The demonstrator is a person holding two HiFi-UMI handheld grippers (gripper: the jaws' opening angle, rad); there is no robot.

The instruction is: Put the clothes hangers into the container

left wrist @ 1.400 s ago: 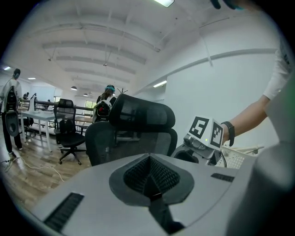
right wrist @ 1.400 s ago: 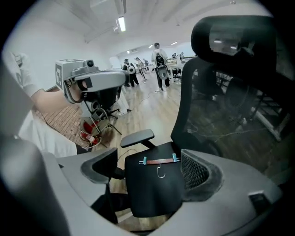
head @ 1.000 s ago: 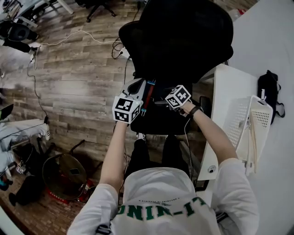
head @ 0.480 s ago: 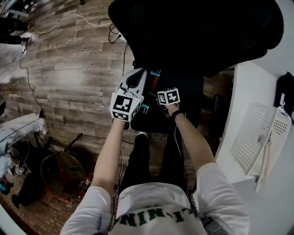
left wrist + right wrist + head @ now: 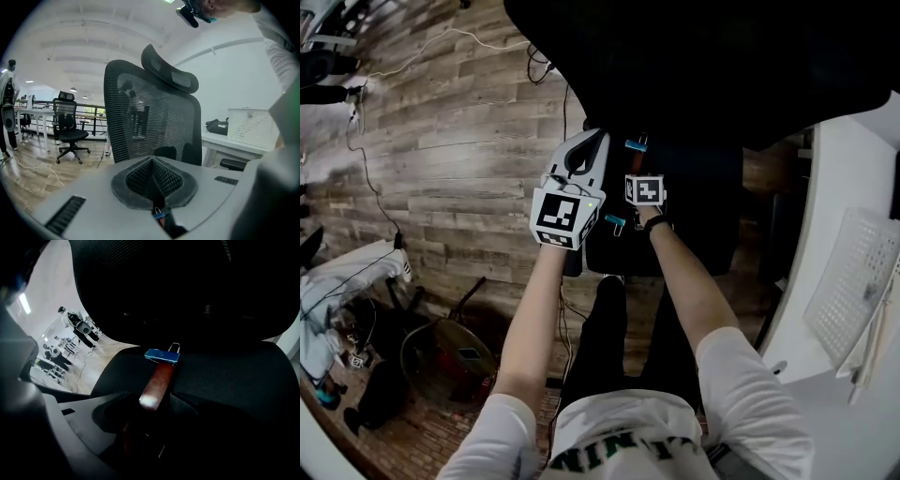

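Note:
A clothes hanger with a red-brown wooden bar [image 5: 157, 380] and blue clips [image 5: 161, 356] hangs in front of the black office chair [image 5: 694, 56]. In the head view only its clips [image 5: 635, 144] stand out against the dark seat. My left gripper [image 5: 584, 142] is shut; in the left gripper view a blue clip [image 5: 158, 214] and a bit of the bar show at the base of its closed jaws. My right gripper [image 5: 157, 397] has the bar lying between its jaws, which are closing. Its marker cube [image 5: 644, 190] sits just right of the left gripper.
The white perforated container [image 5: 853, 291] stands on a white table [image 5: 834, 412] at the right, also seen as the container [image 5: 253, 127] with a black bag [image 5: 218, 126] beside it. Wooden floor [image 5: 441, 141] with cables lies left. Another chair [image 5: 68, 122] stands far off.
Both grippers have moved up towards the chair with the hanger between them. The right gripper's cube has come closer to the left gripper. The container has slid towards the right edge of view.

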